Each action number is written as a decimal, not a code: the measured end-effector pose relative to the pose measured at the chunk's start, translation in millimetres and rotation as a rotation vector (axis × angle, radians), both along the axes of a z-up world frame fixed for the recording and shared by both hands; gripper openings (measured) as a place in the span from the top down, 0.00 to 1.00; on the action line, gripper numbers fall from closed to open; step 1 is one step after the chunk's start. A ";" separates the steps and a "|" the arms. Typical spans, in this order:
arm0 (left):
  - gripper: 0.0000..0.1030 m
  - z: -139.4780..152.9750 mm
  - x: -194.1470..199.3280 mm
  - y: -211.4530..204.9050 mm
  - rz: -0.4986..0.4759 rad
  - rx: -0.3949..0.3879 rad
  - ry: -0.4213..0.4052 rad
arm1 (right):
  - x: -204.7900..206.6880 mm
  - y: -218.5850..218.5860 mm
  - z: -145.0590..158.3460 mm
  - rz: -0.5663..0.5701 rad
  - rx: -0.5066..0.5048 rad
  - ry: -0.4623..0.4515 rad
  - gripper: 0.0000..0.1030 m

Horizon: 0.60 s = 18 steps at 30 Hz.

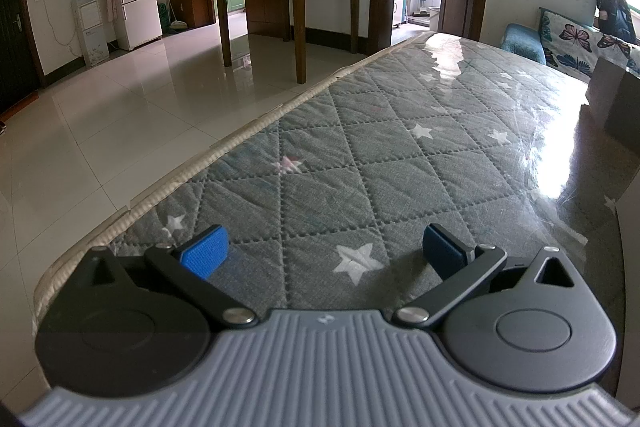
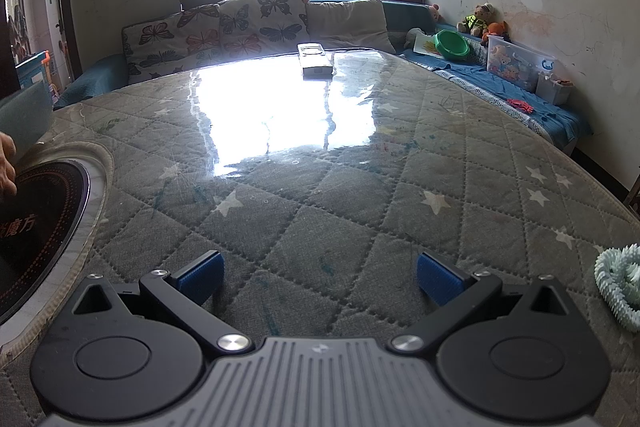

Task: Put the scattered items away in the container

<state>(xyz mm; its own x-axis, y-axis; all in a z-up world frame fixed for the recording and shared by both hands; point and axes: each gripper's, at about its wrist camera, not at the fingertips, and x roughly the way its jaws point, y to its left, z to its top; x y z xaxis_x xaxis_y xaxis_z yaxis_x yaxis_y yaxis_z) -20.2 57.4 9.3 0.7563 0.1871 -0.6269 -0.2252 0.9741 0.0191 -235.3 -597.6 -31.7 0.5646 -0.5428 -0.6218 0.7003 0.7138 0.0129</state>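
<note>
Remote control (image 2: 316,61) lies far ahead of the released right gripper (image 2: 319,277) on open bench (image 2: 360,207); left gripper (image 1: 326,253), also released, nears the bench's left edge

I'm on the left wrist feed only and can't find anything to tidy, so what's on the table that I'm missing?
Observer: A white remote control lies at the far end of the table, toward the butterfly cushions.
Operator: Anything closer to the right gripper?
Observer: Yes, a pale green spiky ring lies on the quilted cover, just off its right side.
Operator: Is that gripper holding anything?
Observer: No, the right gripper is open and empty above the cover.
Operator: And on its other side?
Observer: A round black induction plate is set into the table, with a hand at its edge.
</note>
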 end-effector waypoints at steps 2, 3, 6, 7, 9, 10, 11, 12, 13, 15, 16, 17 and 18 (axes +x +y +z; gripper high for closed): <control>0.00 0.0 -0.1 0.1 0.000 0.000 0.000 | 0.1 -0.3 0.1 0.000 0.000 0.000 0.00; 0.00 0.0 0.0 0.0 0.000 0.000 0.000 | 0.1 -0.4 0.1 0.000 0.000 0.000 0.00; 0.00 0.0 0.0 0.0 0.000 0.000 0.000 | -0.4 1.1 -0.2 0.000 0.000 0.000 0.00; 0.00 0.0 0.0 0.0 0.000 0.000 0.000 | -0.5 1.8 -0.4 0.000 0.000 0.000 0.00; 0.00 0.0 0.0 0.0 0.000 0.000 0.000 | -0.8 2.6 -0.6 0.000 0.000 0.000 0.00; 0.00 0.0 -0.2 0.1 0.000 0.000 0.000 | -0.8 2.6 -0.6 0.000 0.000 0.000 0.00; 0.00 0.0 -0.1 0.0 0.000 0.000 0.000 | -0.8 2.6 -0.6 0.000 0.000 0.000 0.00; 0.00 0.0 0.0 0.0 0.000 0.000 0.000 | -0.8 2.6 -0.6 0.000 0.000 0.000 0.00; 0.00 0.0 0.0 0.0 0.000 0.000 0.000 | -0.8 2.6 -0.6 0.000 0.000 0.000 0.00; 0.00 0.0 0.0 -0.1 0.000 0.000 0.000 | -0.8 2.5 -0.6 0.000 0.000 0.000 0.00; 0.00 0.0 0.0 0.0 0.000 0.000 0.000 | -0.8 2.5 -0.6 0.000 0.000 0.000 0.00; 0.00 0.0 -0.1 0.0 0.000 0.000 0.000 | -0.8 2.5 -0.6 0.000 0.000 0.000 0.00; 0.00 0.0 0.0 0.0 0.000 0.000 0.000 | -0.8 2.5 -0.6 0.000 0.000 0.000 0.00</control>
